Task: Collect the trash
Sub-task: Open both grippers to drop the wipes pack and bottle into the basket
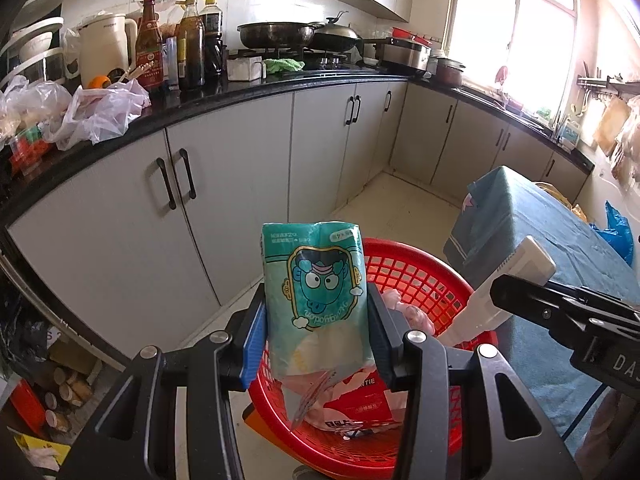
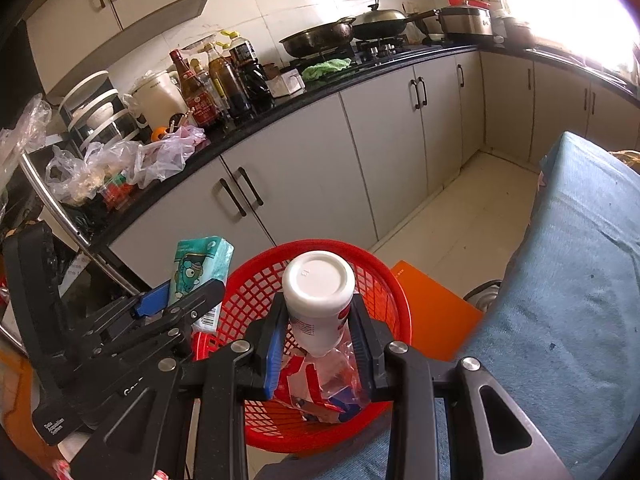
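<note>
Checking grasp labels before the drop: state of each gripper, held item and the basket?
left gripper: shut on teal tissue pack, above the basket
right gripper: shut on white bottle, base towards the camera
red basket: upright, trash already inside

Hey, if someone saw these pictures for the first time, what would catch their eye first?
Probably the red basket low in the middle, already holding wrappers. Above it the left gripper clamps a teal tissue pack with a cartoon face, and the right gripper clamps a white bottle. Behind, the black countertop is crowded with sauce bottles and crumpled plastic bags.
</note>
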A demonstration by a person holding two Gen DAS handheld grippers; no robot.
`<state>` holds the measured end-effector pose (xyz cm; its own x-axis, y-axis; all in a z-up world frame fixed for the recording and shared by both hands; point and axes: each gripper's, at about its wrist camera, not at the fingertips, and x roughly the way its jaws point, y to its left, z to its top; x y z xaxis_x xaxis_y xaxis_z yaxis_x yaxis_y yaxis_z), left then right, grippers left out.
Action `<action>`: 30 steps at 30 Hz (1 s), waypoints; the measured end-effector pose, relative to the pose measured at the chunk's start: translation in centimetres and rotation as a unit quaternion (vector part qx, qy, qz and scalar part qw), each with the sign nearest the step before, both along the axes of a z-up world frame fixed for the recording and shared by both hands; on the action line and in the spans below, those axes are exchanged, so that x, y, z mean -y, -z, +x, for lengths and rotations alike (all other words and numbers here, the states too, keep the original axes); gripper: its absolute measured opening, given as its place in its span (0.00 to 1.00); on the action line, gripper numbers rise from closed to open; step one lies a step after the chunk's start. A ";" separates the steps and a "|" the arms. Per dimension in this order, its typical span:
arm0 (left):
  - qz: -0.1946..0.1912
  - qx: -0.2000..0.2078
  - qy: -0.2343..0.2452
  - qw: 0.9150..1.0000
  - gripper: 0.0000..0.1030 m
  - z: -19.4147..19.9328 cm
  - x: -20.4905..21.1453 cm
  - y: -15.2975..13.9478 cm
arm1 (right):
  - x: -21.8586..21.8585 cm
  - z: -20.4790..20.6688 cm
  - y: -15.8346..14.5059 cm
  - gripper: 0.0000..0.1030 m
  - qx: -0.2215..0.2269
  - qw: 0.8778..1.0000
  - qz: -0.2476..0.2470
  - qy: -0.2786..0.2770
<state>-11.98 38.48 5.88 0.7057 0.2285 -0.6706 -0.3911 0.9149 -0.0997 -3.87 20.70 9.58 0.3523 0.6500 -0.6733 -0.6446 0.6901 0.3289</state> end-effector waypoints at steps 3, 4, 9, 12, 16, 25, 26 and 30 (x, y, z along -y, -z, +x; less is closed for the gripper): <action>-0.005 -0.002 0.001 1.000 0.42 0.2 -0.1 0.2 | -0.1 0.0 0.2 0.32 -0.001 1.000 -0.001 0.002; -0.008 -0.002 0.001 1.000 0.42 0.2 -0.2 0.3 | -0.1 0.0 0.2 0.32 -0.002 1.000 -0.001 0.003; -0.016 -0.004 0.000 1.000 0.42 0.3 -0.5 0.7 | -0.2 0.1 0.4 0.32 -0.003 1.000 -0.001 0.004; -0.021 -0.007 -0.001 1.000 0.43 0.3 -0.8 1.0 | -0.3 0.2 0.7 0.32 -0.008 1.000 0.000 0.004; -0.030 -0.002 -0.002 1.000 0.48 0.1 -0.8 0.9 | -0.3 0.4 1.1 0.33 -0.015 1.000 0.003 0.004; -0.034 0.020 -0.008 0.999 0.73 -1.3 -0.3 -0.3 | 0.8 0.1 0.4 0.45 -0.009 1.000 0.018 0.013; -0.035 0.020 -0.009 0.999 0.73 -1.5 -0.3 -0.4 | 1.1 0.1 0.4 0.45 -0.011 1.000 0.019 0.015; -0.037 0.017 -0.013 0.999 0.74 -2.3 0.0 -0.5 | 2.0 0.1 0.6 0.46 -0.017 0.999 0.018 0.022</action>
